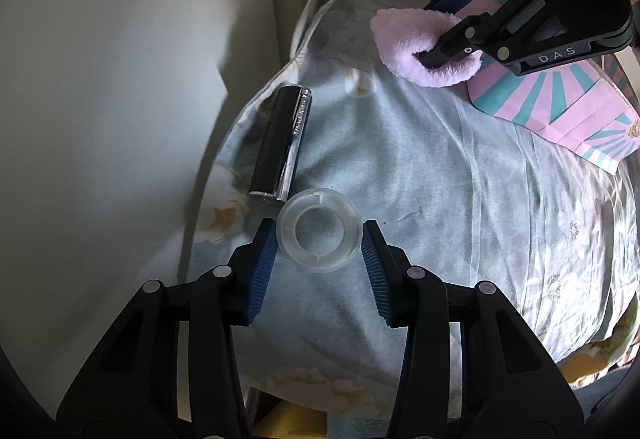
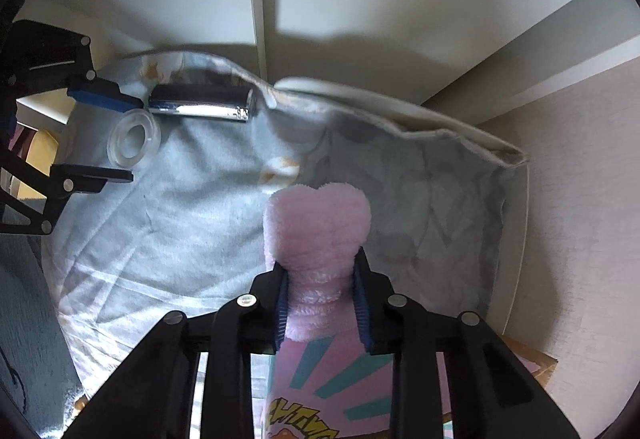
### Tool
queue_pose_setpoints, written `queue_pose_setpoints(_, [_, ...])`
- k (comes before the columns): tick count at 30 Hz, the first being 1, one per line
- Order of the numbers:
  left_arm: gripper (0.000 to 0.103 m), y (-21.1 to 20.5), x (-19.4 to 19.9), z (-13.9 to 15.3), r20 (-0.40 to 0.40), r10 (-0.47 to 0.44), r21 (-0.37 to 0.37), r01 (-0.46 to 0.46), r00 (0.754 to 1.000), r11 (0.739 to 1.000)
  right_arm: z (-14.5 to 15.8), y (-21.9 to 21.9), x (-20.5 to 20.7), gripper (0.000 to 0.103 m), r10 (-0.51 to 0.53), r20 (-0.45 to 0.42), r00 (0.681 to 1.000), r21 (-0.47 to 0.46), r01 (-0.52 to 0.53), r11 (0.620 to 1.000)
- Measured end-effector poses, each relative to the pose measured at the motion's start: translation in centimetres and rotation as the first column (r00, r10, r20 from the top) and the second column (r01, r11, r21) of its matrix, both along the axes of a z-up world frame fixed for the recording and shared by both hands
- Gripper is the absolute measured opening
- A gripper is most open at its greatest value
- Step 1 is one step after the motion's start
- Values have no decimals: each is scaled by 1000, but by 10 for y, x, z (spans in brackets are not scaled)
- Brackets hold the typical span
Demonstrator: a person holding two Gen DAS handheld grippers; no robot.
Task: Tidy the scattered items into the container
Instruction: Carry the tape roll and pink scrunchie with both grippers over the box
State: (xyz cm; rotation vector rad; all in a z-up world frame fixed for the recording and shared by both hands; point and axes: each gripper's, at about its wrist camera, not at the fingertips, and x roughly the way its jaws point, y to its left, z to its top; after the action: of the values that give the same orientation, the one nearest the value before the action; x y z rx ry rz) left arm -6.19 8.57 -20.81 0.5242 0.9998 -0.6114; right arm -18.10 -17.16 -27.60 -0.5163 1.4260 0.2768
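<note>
Left wrist view. We hold the left claw [image 1: 319,235] over a bed, its blue pads set on either side of a clear tape roll [image 1: 318,231] that lies flat on the floral blanket [image 1: 460,179]. The pads appear to touch the roll's rim, and we judge it gripped, though the contact is hard to confirm. Just beyond the roll, nearly touching it, lies a black and chrome tube [image 1: 282,143]. At upper right the right claw [image 1: 434,33] is clenched on a pink fluffy cloth [image 1: 416,43], above the pink and teal striped box [image 1: 560,99].

Right wrist view. The right claw [image 2: 322,303] squeezes the pink fluffy cloth [image 2: 318,235] between its pads, directly over the striped box [image 2: 320,391] at the bottom of the picture. The tape roll [image 2: 134,139] and tube [image 2: 202,103] rest at upper left, with the left claw [image 2: 116,137] around the roll.

Progress. We judge the task at an early stage: no item is visibly inside the box. The cloth is closest to placement; the roll and the tube remain on the bed.
</note>
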Motion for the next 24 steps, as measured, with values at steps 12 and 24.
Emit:
queue_pose_setpoints(12, [40, 1, -17, 43, 37, -29, -39, 30, 999, 999, 74, -23, -35, 22, -184, 154, 971, 177, 156, 972])
queue_pose_setpoints(24, [40, -111, -39, 124, 197, -277, -108, 302, 941, 947, 209, -84, -126, 22, -428, 353, 832, 87, 426, 900])
